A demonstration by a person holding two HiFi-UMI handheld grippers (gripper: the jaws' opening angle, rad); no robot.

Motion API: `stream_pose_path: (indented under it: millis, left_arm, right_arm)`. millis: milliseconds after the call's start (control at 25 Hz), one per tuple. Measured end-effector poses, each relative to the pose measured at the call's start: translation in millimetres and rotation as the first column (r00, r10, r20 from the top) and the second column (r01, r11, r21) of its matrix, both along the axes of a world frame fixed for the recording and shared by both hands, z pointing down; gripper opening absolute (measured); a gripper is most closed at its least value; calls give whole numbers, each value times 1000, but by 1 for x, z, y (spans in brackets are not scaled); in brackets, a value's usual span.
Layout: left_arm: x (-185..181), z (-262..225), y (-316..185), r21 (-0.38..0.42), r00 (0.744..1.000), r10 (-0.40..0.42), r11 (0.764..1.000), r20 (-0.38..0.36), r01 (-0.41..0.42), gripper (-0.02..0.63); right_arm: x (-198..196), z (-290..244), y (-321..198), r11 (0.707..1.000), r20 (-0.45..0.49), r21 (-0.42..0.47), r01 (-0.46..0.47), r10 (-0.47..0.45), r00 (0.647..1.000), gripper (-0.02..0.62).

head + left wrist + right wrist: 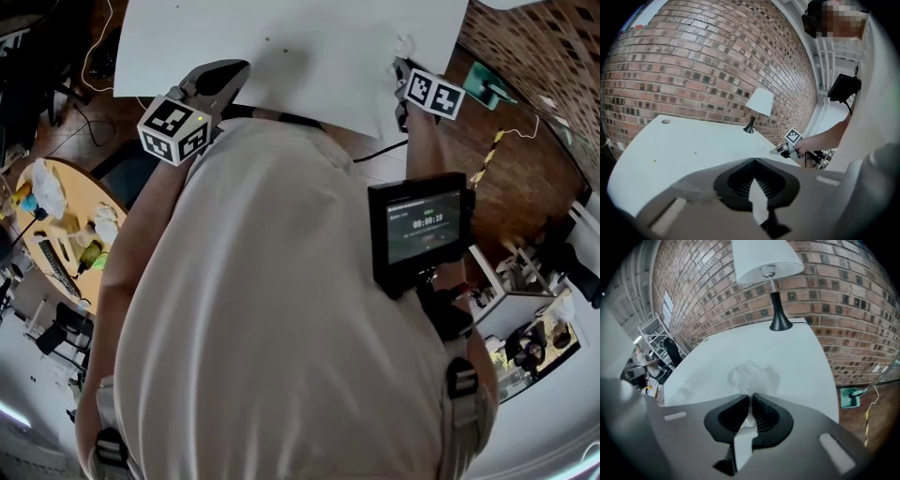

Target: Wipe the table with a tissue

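A crumpled white tissue [751, 373] lies pressed on the white table [797, 362], and my right gripper [751, 397] is shut on it, part of the tissue running back between the jaws. In the head view this gripper [401, 59] reaches the table's right part [281, 56], with the tissue [405, 43] at its tip. My left gripper [239, 67] hovers over the table's near edge further left. Its jaws meet at the tips [753, 159] with nothing between them. The left gripper view shows the right gripper [780, 149] far across the tabletop [670, 150].
A lamp with a white shade [764, 261] and a black base [780, 324] stands at the table's far side against the brick wall [693, 70]. A green object [489, 84] and cables lie on the floor to the right. A round wooden table [56, 225] with clutter stands at left.
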State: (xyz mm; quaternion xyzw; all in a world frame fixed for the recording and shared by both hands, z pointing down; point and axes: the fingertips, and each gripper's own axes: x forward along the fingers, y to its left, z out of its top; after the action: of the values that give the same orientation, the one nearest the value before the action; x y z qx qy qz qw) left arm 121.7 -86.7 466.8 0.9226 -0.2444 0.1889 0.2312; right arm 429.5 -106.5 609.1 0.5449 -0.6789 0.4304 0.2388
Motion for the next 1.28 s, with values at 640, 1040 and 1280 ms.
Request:
stream_pose_path:
  millis: [640, 1040, 1280]
  left_arm:
    - [8, -10, 36, -4, 997, -54, 999, 57, 54, 6]
    - [-23, -8, 39, -2, 999, -11, 1000, 36, 11, 6]
    - [-34, -11, 28, -9, 1000, -7, 1000, 15, 7, 6]
  right_arm:
    - [-132, -10, 23, 858, -44, 39, 513, -511, 858, 28]
    - [-207, -6, 64, 781, -93, 3, 624, -621, 778, 28]
    - [-230, -8, 67, 741, -37, 7, 672, -671, 740, 28]
